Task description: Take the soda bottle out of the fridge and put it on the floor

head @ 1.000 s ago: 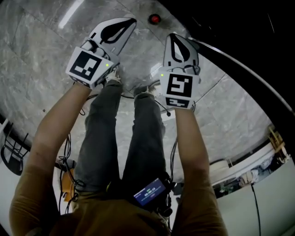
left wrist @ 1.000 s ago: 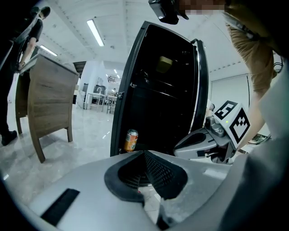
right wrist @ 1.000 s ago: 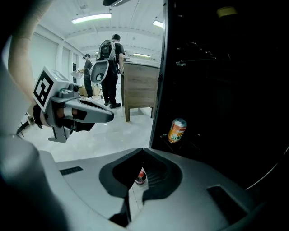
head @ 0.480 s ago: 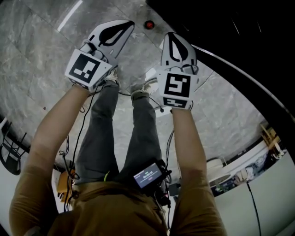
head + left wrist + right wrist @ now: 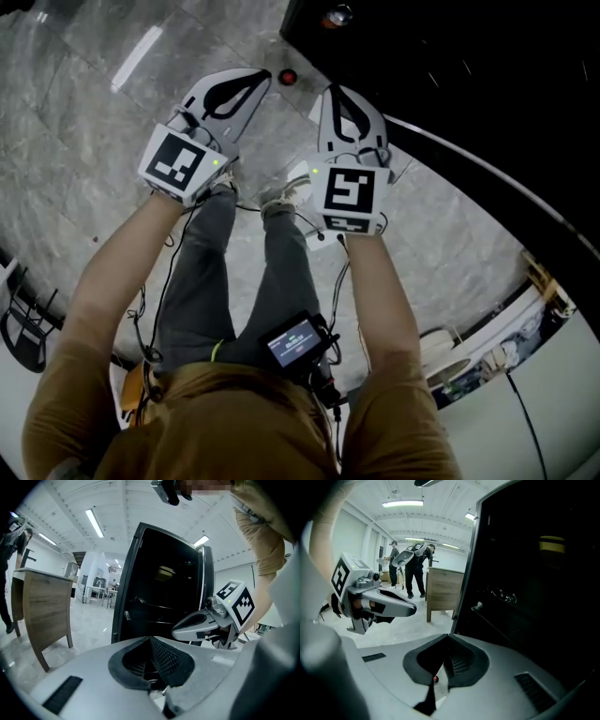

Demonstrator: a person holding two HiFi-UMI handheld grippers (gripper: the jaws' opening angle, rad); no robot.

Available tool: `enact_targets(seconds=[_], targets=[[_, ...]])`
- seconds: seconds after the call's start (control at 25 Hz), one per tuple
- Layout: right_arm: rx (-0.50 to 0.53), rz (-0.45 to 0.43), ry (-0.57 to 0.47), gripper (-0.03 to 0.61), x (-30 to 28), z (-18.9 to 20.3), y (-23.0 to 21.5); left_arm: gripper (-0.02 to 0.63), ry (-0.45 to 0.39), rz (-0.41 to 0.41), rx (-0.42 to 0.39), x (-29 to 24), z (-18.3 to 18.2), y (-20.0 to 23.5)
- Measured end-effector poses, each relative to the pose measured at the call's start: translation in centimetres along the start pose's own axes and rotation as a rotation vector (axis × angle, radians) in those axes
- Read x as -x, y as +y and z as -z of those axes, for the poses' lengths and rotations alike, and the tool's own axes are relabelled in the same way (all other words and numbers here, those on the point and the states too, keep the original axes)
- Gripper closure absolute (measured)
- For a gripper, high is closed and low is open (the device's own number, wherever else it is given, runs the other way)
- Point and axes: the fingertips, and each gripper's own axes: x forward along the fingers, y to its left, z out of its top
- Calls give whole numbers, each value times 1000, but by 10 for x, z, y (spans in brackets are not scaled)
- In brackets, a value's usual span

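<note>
Claws both sit pressed together and empty. Left claw (image 5: 248,84) is farthest left. Just right of its tip and slightly farther off, what I take for the soda bottle (image 5: 288,77) stands upright on the floor (image 5: 94,141), seen end-on as a red dot. Right claw (image 5: 336,98) flanks it, marginally less near. Dark fridge (image 5: 487,75) rises far right.

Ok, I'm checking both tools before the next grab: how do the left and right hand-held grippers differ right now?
In the head view the left hand-held gripper slants toward the upper right, over the marble floor. The right hand-held gripper points nearly straight up, its tip by the dark fridge. The left one's marker cube bears a different pattern from the right one's. Shared: both are shut and hold nothing.
</note>
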Motion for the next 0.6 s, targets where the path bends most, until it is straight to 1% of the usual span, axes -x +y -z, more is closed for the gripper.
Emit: enact_targets(seconds=[0.12,0.28,0.48,0.6], targets=[[0,14,-11,577,9,-19,-9,612,-23,17,-2,-1,-23,-3],[8,23,-34,577,8,-37,-17,612,-31,27,-15,-10,-37,2],[2,26,-55,577,13,-57,-16,612,-64,36,-24,-8,-59,-1],[-18,31,-65,577,23,-73,-14,612,-75,36,-21,1,-77,-3]])
